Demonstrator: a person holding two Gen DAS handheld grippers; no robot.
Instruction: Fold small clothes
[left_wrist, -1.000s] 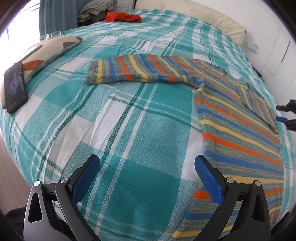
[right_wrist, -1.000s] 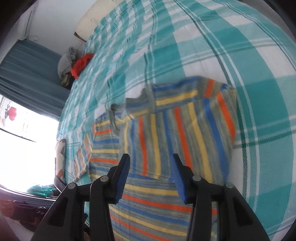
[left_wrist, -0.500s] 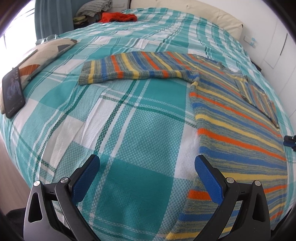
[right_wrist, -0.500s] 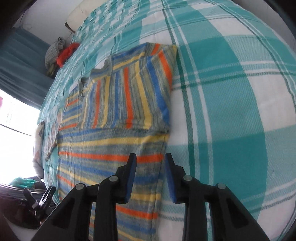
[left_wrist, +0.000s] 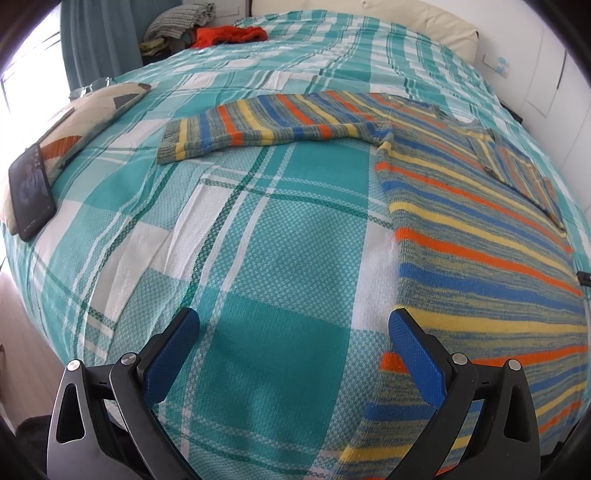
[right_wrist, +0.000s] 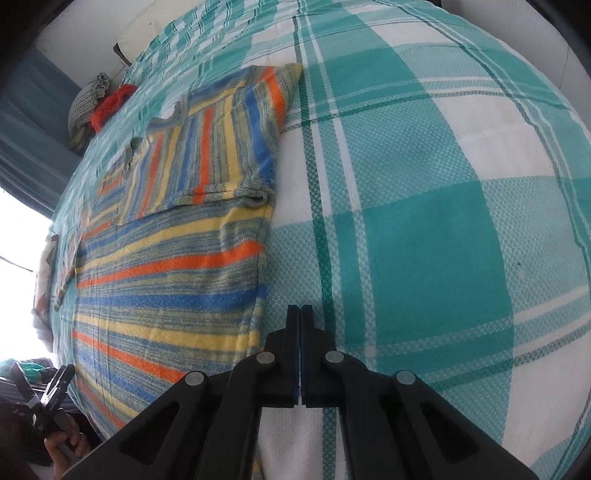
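Observation:
A striped knit sweater (left_wrist: 480, 236) in blue, orange and yellow lies flat on the teal plaid bedspread (left_wrist: 280, 229). One sleeve (left_wrist: 280, 125) stretches out to the left; the other sleeve (right_wrist: 207, 147) is folded over the body. My left gripper (left_wrist: 295, 350) hovers open over bare bedspread, its right finger at the sweater's lower left edge. My right gripper (right_wrist: 300, 310) is shut with nothing between its pads, just off the sweater's (right_wrist: 166, 280) right side edge, over the bedspread. A hand holds the left gripper (right_wrist: 48, 391) at the lower left of the right wrist view.
A phone (left_wrist: 31, 192) rests on a patterned pillow (left_wrist: 85, 110) at the bed's left edge. A red garment (left_wrist: 229, 35) and a pile of clothes (left_wrist: 181, 22) lie at the far corner by a curtain. A cream headboard (left_wrist: 406, 22) and white wall stand behind.
My right gripper has come down from above the folded sleeve to the sweater's lower right edge, and its jaws have gone from apart to shut. The left gripper stays open, almost in place.

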